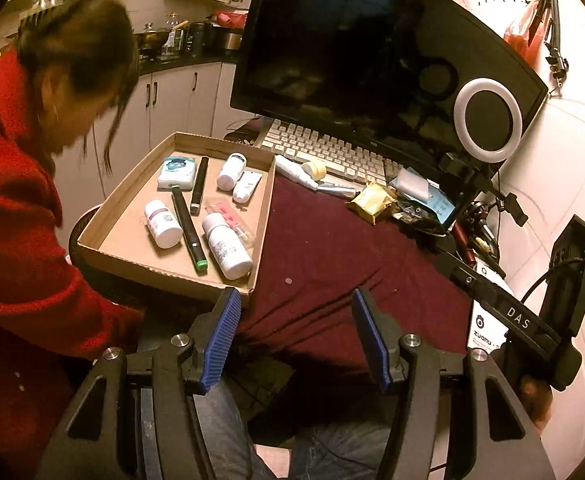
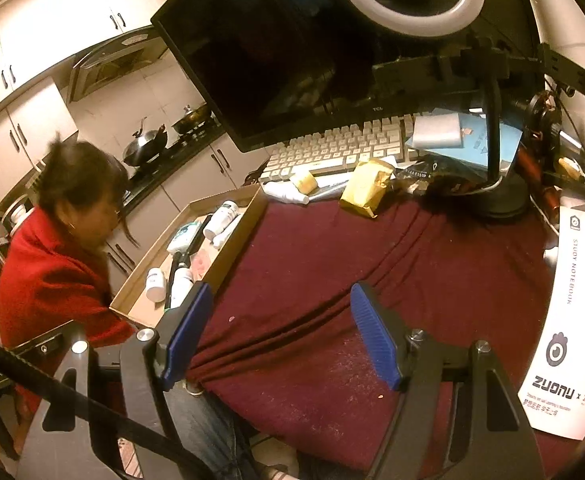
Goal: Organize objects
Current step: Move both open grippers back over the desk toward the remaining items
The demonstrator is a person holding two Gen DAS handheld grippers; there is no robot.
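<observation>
Holding both pairs of tongs above the dark red cloth-covered tabletop (image 1: 332, 240), we are keeping the left tongs (image 1: 296, 340) spread wide with nothing between their blue ribbed pads, and the right tongs (image 2: 280, 336) spread wide and empty too. We are looking at a shallow brown cardboard tray (image 1: 132, 184) sitting at the left edge of the cloth, where a person in a red coat (image 1: 16, 200) is leaning over it. Lying in the tray are three white plastic pill bottles (image 1: 163, 224), two slim black pens (image 1: 188, 228), a white and teal tissue pack (image 1: 177, 173), a small white tube (image 1: 247, 187) and a pink item in a clear wrapper (image 1: 230, 216). Resting beyond the tray, beside the white keyboard (image 1: 332, 152) under the black monitor (image 1: 372, 48), are a white tube with a yellow cap (image 1: 296, 170) and a crumpled yellow packet (image 1: 372, 202).
</observation>
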